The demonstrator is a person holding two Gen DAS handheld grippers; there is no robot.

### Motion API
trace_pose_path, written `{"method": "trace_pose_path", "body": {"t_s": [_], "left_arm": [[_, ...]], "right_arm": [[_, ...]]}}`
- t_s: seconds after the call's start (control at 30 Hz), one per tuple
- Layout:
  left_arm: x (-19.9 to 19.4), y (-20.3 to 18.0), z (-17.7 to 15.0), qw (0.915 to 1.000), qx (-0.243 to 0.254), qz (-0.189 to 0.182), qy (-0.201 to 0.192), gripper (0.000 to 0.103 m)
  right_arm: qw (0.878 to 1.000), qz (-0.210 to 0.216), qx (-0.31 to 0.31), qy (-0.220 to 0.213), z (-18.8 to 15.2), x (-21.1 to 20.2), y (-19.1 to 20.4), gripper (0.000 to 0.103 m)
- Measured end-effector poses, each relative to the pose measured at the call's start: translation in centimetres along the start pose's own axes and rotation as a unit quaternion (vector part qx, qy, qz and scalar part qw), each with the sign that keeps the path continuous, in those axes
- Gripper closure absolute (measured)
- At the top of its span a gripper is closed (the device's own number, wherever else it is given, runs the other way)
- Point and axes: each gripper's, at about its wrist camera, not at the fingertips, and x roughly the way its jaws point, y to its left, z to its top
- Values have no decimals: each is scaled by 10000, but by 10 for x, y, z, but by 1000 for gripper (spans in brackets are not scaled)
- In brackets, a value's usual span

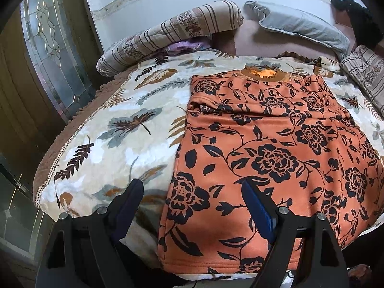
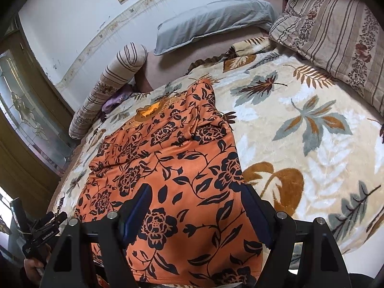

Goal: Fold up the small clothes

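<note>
At the bottom of each frame my left tongs (image 1: 192, 206) and right tongs (image 2: 196, 208) stood wide apart, gripping nothing. Beyond them the orange flowered garment (image 1: 276, 148) lay flat on the leaf-patterned blanket (image 1: 108, 129); pillows (image 1: 300, 24) lined the top.

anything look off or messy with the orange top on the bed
Mostly tidy. The orange floral top lies flat on the leaf-print blanket, but the folded-in sleeve by its collar is bunched and rumpled, not smooth.

An orange garment (image 1: 276, 148) bore black roses; the cream blanket (image 1: 115, 129) showed grey and brown leaves; the pillow (image 2: 213, 21) was grey.
</note>
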Motion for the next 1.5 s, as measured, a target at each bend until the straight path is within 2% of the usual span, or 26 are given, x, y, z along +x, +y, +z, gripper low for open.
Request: {"method": "trace_pose_path", "body": {"t_s": [0.3, 0.5, 0.63, 0.8, 0.9, 0.97, 1.03, 1.1, 1.13, 1.17, 1.23, 1.3, 1.33, 1.37, 1.43, 1.5], "left_arm": [[8, 0, -9, 9998, 26, 18, 184, 19], [22, 14, -21, 9963, -234, -277, 776, 19], [28, 28, -35, 9915, -399, -497, 1133, 19], [30, 40, -45, 9890, -417, -550, 1310, 19], [32, 45, -48, 9877, -382, -585, 1396, 19], [33, 47, -49, 9865, -420, -657, 1439, 22], [34, 48, -51, 9841, -451, -831, 1505, 43], [37, 48, -53, 9801, -499, -1024, 1626, 60], [38, 48, -54, 9786, -533, -1073, 1670, 63], [39, 49, -55, 9783, -566, -1076, 1676, 63], [40, 51, -56, 9771, -652, -1111, 1694, 64], [41, 50, -55, 9754, -661, -1181, 1742, 60], [42, 50, -54, 9741, -641, -1218, 1796, 53], [43, 51, -53, 9731, -665, -1248, 1818, 50], [44, 54, -51, 9720, -762, -1310, 1794, 49], [47, 54, -52, 9706, -752, -1371, 1832, 49]], "right_arm": [[9997, -60, -95, 201, -7, 7, 4, 24], [9975, -311, -143, 617, -24, 14, 1, 24], [9958, -329, 188, 829, -34, 9, -20, 24], [9927, -294, 673, 958, -42, 0, -47, 24], [9914, -363, 711, 1041, -44, 3, -50, 24], [9896, -500, 682, 1164, -46, 11, -50, 24], [9865, -637, 645, 1366, -47, 22, -50, 24], [9836, -705, 563, 1565, -50, 35, -47, 27], [9834, -787, 455, 1570, -50, 37, -44, 28], [9832, -896, 264, 1569, -51, 39, -37, 30], [9805, -1123, -125, 1609, -54, 41, -26, 44], [9776, -1165, -497, 1681, -56, 41, -14, 79], [9773, -1105, -572, 1717, -55, 40, -11, 86], [9765, -1110, -678, 1720, -55, 39, -6, 90], [9754, -1140, -823, 1698, -55, 38, 0, 90], [9751, -1069, -690, 1818, -54, 41, -3, 88]]}}
